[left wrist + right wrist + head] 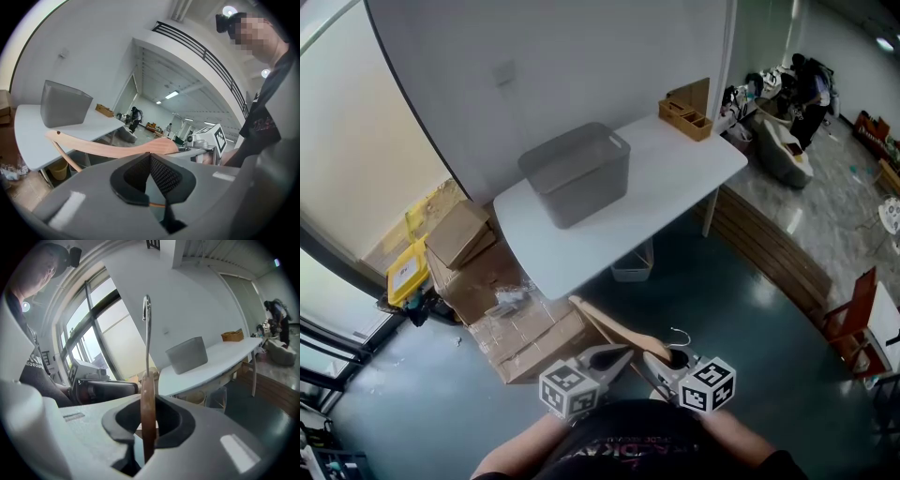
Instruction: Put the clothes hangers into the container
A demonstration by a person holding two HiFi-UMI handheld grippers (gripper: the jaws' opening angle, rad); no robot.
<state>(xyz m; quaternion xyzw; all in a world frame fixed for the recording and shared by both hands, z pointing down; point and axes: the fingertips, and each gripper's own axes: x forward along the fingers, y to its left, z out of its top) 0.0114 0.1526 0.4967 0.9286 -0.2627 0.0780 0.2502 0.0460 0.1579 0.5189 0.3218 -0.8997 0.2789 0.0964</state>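
Right gripper [148, 426] gripping hanger [607, 326], white table [680, 178] (grey container [577, 174] atop), teal floor [722, 319]

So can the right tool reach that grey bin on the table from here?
Probably not yet: the right tool, gripping a wooden hanger, is apart from the grey bin, with open floor between. Nothing blocks the way, though.

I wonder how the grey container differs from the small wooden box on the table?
The grey container is plain-walled; the wooden box is tan with compartments. The container is much larger than the box. The container stands mid-table, the box at its far corner. Both sit on the white table.
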